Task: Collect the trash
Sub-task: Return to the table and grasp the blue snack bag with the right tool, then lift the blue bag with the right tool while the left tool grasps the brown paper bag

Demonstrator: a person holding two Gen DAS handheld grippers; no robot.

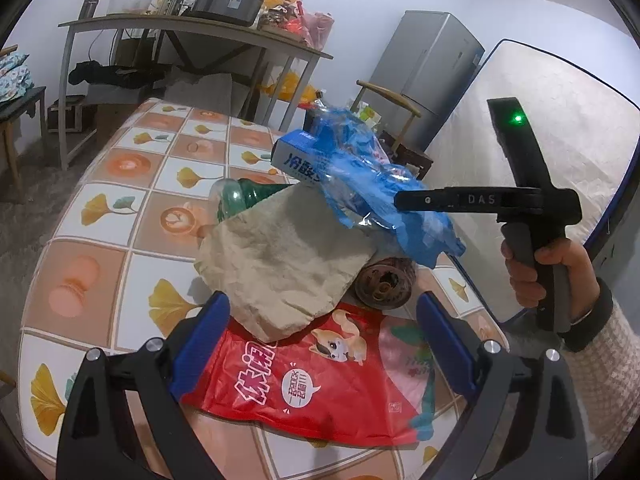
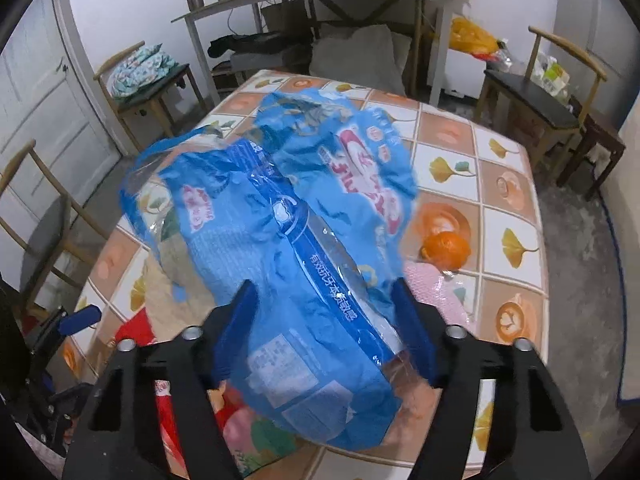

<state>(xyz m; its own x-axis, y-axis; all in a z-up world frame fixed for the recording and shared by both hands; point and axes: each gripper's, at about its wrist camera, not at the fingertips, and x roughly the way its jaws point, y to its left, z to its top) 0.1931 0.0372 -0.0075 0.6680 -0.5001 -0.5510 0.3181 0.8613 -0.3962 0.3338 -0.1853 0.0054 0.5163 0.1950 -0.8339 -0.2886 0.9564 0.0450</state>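
A crumpled blue plastic wrapper (image 2: 304,208) with a blue toothpaste box (image 1: 298,154) in it fills the gap between my right gripper's (image 2: 322,288) blue pads, which press on its sides. In the left wrist view the right gripper (image 1: 400,202) comes in from the right, held by a hand (image 1: 552,276), with the wrapper bunched at its tip. My left gripper (image 1: 323,300) stands open low over a tan paper bag (image 1: 280,264) and a red snack bag (image 1: 312,384). A green plastic bottle (image 1: 240,196) and a rusty round can (image 1: 384,284) lie beside the paper bag.
The trash lies on a table with a tile-patterned cloth (image 1: 120,208). An orange (image 2: 446,250) and pink bubble wrap (image 2: 440,296) lie to the right. Chairs (image 2: 536,88) and a cluttered shelf table (image 1: 192,28) stand behind; a mattress (image 1: 560,140) leans at the right.
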